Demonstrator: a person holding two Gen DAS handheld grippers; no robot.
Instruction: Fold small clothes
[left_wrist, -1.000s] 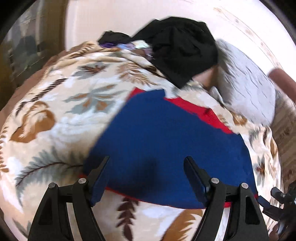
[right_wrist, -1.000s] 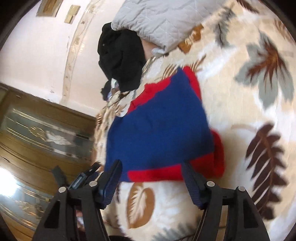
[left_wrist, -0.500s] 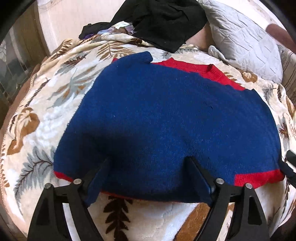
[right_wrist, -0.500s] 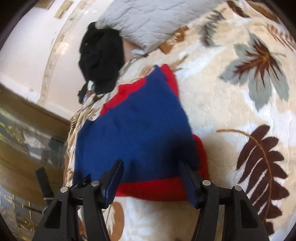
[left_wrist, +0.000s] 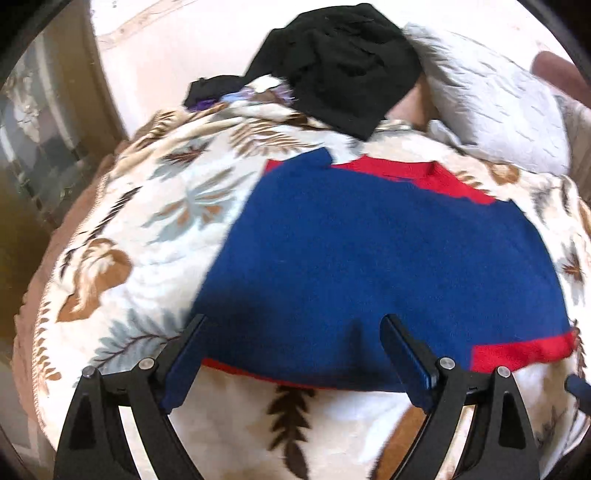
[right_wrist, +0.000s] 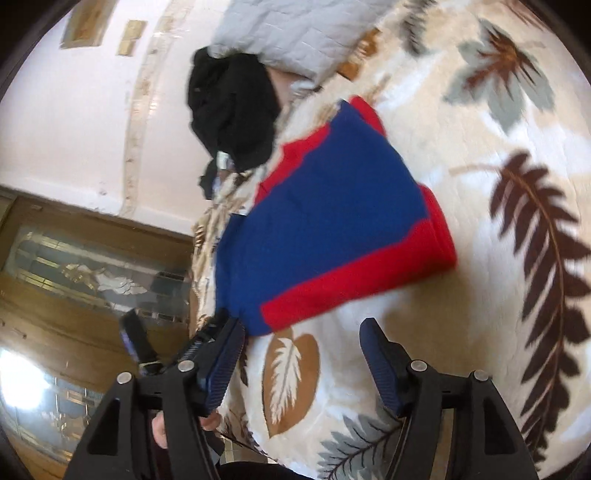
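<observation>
A blue-and-red knit sweater (left_wrist: 376, 266) lies flat on a bed covered by a cream blanket printed with brown and grey leaves (left_wrist: 155, 236), seen from the left wrist camera. The left gripper (left_wrist: 291, 354) hovers over the sweater's near hem at 6 o'clock, its fingers spread wide with the hem between them, neither pad pressing the fabric. Beyond the sweater, at 12 o'clock, a heap of black clothing (left_wrist: 343, 62) rests against a grey quilted pillow (left_wrist: 495, 107) at 1 o'clock. A pale wall (left_wrist: 173, 48) rises behind the bed, and a glazed wooden cabinet (left_wrist: 33, 140) stands at 9 o'clock.

From the right wrist camera, the sweater (right_wrist: 325, 221) sits in mid-frame, its red band (right_wrist: 354, 277) turned toward the lens. The right gripper (right_wrist: 301, 354) is just short of that edge at 6 o'clock, its fingers parting over bare blanket (right_wrist: 480, 325) with nothing between them. The black clothing (right_wrist: 232, 110) and pillow (right_wrist: 295, 33) lie at 11 and 12 o'clock, and a wooden cabinet with patterned glass (right_wrist: 92, 273) fills 8 to 9 o'clock.
</observation>
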